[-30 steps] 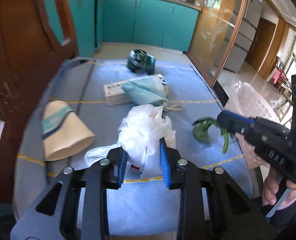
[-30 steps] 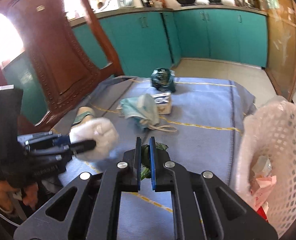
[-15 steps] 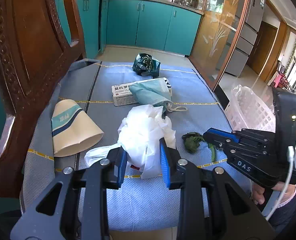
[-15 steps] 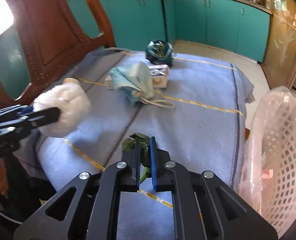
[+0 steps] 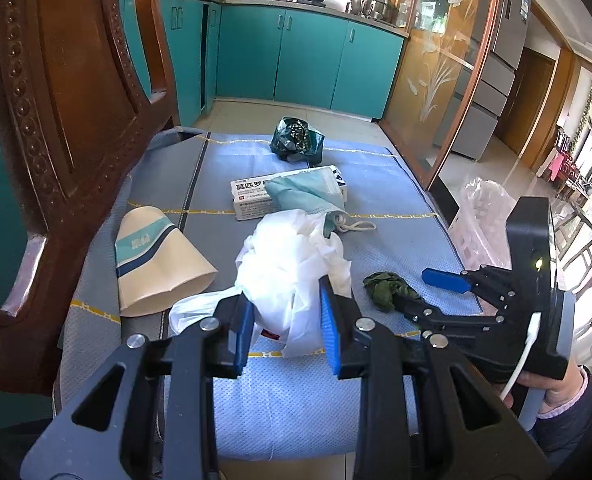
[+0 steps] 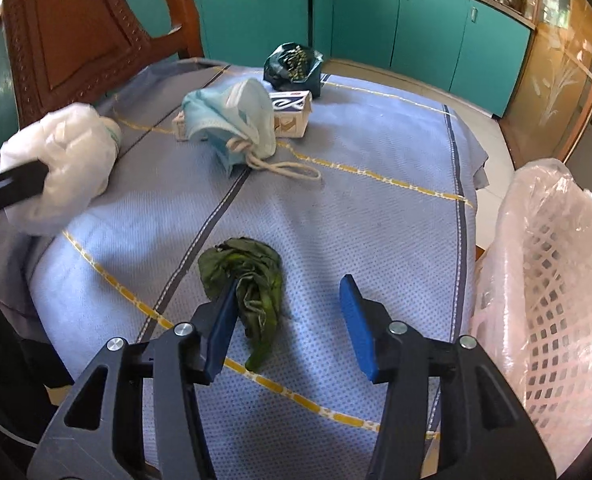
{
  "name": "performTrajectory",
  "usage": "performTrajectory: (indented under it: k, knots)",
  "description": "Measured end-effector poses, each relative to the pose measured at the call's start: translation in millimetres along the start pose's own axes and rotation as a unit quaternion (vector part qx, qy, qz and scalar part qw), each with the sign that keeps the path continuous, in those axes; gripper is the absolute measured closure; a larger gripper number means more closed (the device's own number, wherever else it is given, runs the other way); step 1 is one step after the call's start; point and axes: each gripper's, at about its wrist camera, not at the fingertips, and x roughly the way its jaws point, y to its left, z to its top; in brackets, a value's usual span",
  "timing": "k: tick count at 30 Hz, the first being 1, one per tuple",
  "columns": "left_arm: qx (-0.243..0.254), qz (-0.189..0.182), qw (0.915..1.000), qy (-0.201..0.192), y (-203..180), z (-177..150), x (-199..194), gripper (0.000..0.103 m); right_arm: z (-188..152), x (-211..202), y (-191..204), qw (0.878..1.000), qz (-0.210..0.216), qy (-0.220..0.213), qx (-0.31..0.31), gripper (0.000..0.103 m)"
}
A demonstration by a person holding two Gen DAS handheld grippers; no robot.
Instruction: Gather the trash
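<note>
My left gripper (image 5: 286, 324) is shut on a crumpled white plastic bag (image 5: 292, 264), which also shows in the right wrist view (image 6: 64, 168). My right gripper (image 6: 290, 320) is open; a wilted green leaf (image 6: 248, 280) lies on the blue cloth against its left finger, also seen in the left wrist view (image 5: 385, 288). A pink basket (image 6: 551, 280) lined with clear plastic stands at the right of the table.
On the blue tablecloth (image 6: 375, 208) lie a teal face mask (image 6: 232, 116) over a medicine box (image 6: 292, 114), a dark green bag (image 6: 294, 66) and a paper cup (image 5: 156, 260) on its side. A wooden chair back (image 5: 68, 120) stands at left.
My right gripper lowered the green leaf onto the cloth and opened, letting it go. My left gripper still holds the white bag.
</note>
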Motion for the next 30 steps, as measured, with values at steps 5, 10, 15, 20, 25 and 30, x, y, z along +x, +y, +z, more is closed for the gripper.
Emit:
performTrajectory:
  k: [5,10,15,20,25,30]
  knots:
    - [0.001,0.001,1.0000,-0.003,-0.5,-0.7,-3.2,0.073,-0.5,-1.0,5.4,1.000,0.003,-0.003,-0.019,0.064]
    - [0.001,0.002,1.0000,-0.004,-1.2,-0.9,-4.2,0.073,0.5,-2.2,6.7,1.000,0.000,-0.008,-0.026,0.089]
    - [0.002,0.003,1.0000,-0.005,-1.8,-0.4,-4.9,0.073,2.5,-11.5,3.1,0.999,0.008,-0.031,-0.014,0.093]
    - [0.004,0.004,0.9999,-0.010,-3.2,0.7,-7.9,0.073,5.3,-27.2,-3.8,0.998,0.011,-0.068,0.004,0.094]
    - [0.009,0.013,0.9997,-0.020,-4.5,2.6,-12.7,0.073,9.3,-42.7,-12.5,0.994,0.019,-0.104,0.025,0.094]
    - [0.014,0.015,0.9995,-0.023,-5.8,3.7,-12.6,0.073,10.8,-44.2,-11.5,0.993,0.022,-0.111,0.022,0.094]
